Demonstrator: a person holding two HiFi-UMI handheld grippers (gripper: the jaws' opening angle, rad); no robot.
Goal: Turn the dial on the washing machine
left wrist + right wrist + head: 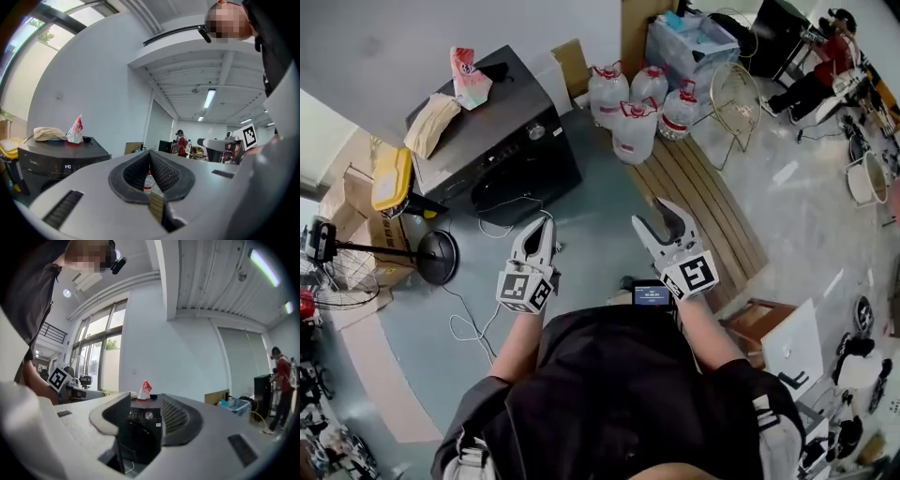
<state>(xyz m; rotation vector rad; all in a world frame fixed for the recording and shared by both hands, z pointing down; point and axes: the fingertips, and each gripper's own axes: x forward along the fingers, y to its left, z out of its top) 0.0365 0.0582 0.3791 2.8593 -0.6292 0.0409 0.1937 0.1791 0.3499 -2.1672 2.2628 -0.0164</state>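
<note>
The head view looks steeply down, with the washing machine [502, 141] well off at eleven o'clock. Both gripper views look level and share it — centred in the right, at eight o'clock in the left.

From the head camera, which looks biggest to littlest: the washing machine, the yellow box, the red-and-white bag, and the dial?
1. washing machine, by far the biggest.
2. yellow box and red-and-white bag: they look about alike, so I won't rank them.
3. dial, tiny.
</note>
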